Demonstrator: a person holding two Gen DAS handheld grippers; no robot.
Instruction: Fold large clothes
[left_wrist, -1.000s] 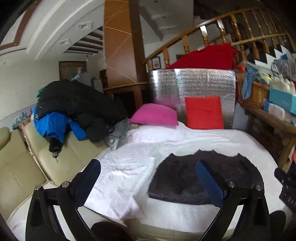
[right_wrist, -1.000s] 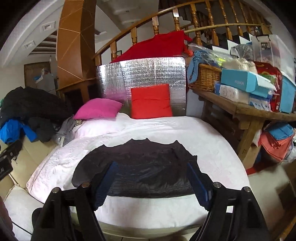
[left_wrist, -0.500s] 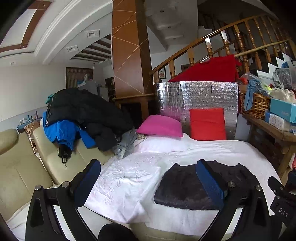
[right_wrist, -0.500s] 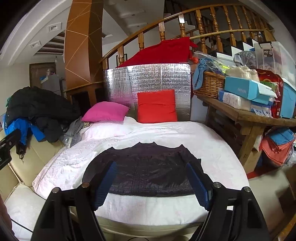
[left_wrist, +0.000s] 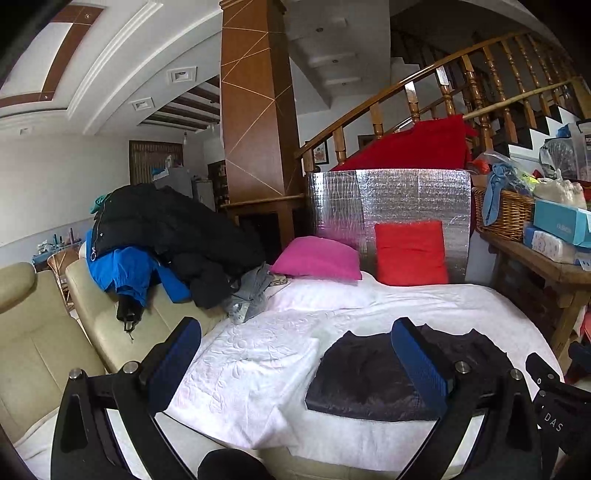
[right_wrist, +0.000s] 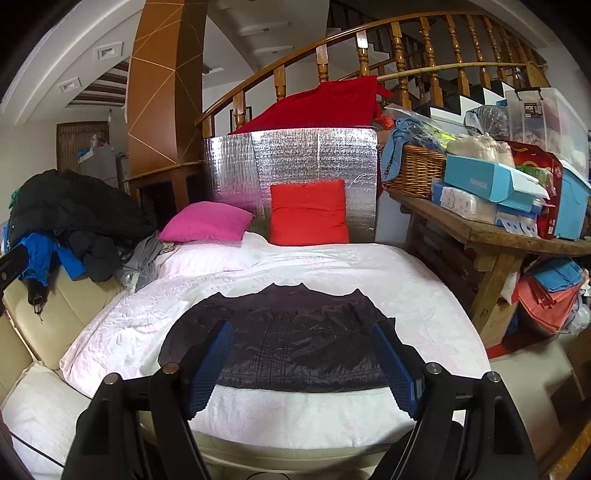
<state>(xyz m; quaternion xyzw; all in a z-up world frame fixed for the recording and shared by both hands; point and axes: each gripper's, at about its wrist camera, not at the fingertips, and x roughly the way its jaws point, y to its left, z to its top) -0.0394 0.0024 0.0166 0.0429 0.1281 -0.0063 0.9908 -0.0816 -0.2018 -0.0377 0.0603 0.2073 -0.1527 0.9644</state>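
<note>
On the white bed (right_wrist: 424, 280), a dark garment (right_wrist: 295, 343) lies flat near the front edge, at about six o'clock from the red cushion (right_wrist: 308, 212) and pink cushion (right_wrist: 207, 221). I read it as already folded: a compact rectangle with a straight near hem, and the scalloped collar edge on the far side. So this piece looks done or nearly so. What is left, I judge, is the heap of coats (left_wrist: 162, 236) on the sofa at nine o'clock, still unfolded. The garment's long axis runs three to nine o'clock across the bed, with its collar pointing to twelve. My right gripper (right_wrist: 303, 363) hangs above its near edge, fingers wide apart, holding nothing. My left gripper (left_wrist: 295, 365) is off to its nine o'clock side, fingers likewise apart and empty.
</note>
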